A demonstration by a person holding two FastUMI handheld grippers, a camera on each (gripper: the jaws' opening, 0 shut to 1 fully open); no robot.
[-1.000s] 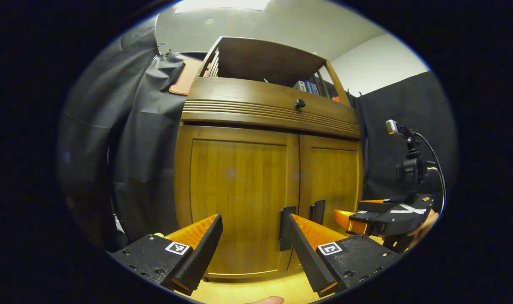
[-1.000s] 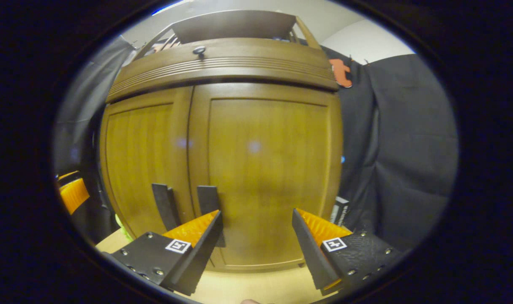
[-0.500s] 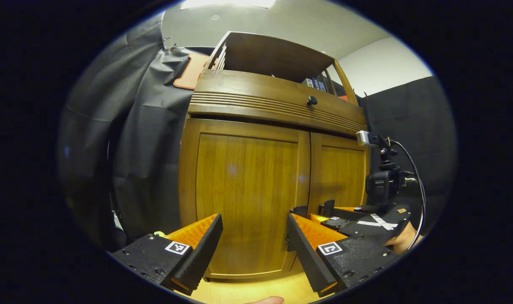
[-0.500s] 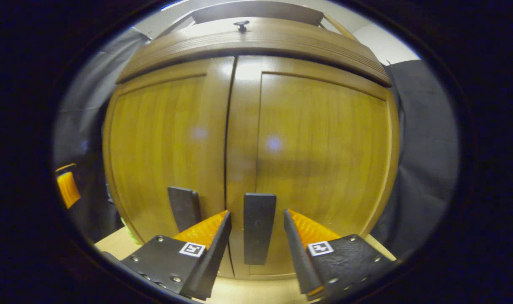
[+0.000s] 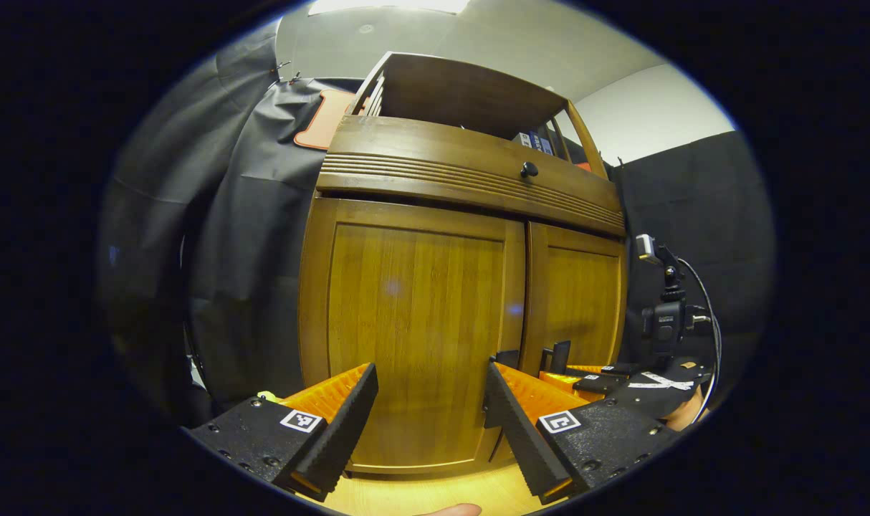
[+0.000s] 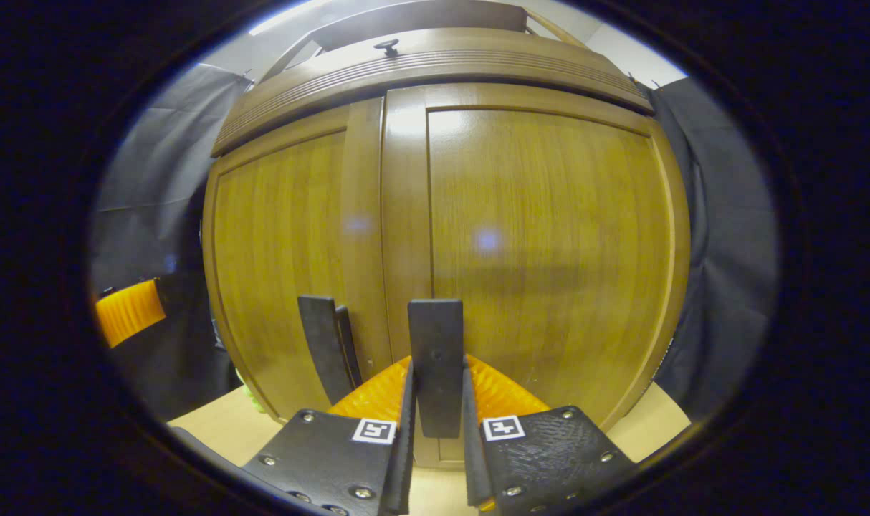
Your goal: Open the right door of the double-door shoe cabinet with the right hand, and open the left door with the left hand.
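The wooden shoe cabinet (image 5: 413, 301) stands in front of me with both doors flush. In the right gripper view, my right gripper (image 6: 435, 383) is shut on the dark upright handle of the right door (image 6: 435, 344), one finger on each side. The left door's handle (image 6: 324, 344) stands just to its left. In the left gripper view, my left gripper (image 5: 428, 423) is open in front of the left door (image 5: 413, 337), touching nothing. The left door's handle (image 5: 508, 356) peeks out behind one of its fingers. Farther right, the right gripper (image 5: 607, 380) sits at the right door's handle (image 5: 560, 355).
A drawer with a small dark knob (image 5: 528, 170) runs above the doors, under an open shelf holding books (image 5: 532, 143). Black cloth walls flank the cabinet on both sides. The cabinet stands on a light wooden floor (image 6: 650, 423). A hand (image 5: 682, 414) holds the right gripper.
My right gripper has moved in and shut its fingers on the right door's handle. The left gripper has stayed open and barely shifted.
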